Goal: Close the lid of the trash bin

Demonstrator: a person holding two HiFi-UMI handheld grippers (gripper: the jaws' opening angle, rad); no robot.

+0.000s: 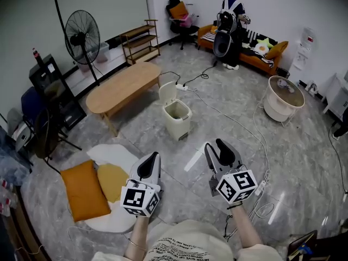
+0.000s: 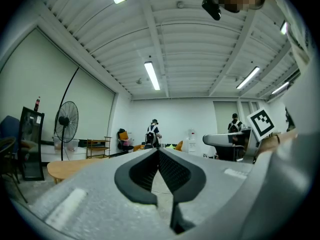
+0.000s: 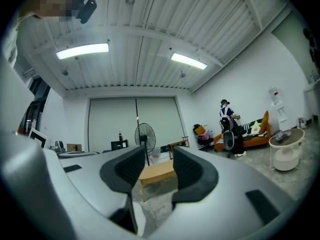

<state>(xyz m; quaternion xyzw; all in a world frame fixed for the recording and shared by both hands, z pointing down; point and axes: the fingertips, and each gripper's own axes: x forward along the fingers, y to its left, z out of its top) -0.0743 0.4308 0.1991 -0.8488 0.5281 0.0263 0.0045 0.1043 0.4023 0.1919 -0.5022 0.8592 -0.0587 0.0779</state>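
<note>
left tongs [image 2: 159, 151] shut (empty) | right tongs [image 3: 159, 159] apart, holding nothing

Left gripper [image 1: 155, 156] jaws together, right gripper [image 1: 214, 144] jaws apart.

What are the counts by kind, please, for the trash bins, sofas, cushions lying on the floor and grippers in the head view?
Trash bin: 1
Sofa: 1
Floor cushions: 2, the orange cushion and the yellow cushion
Grippers: 2, the left gripper and the right gripper
Total: 6
</note>
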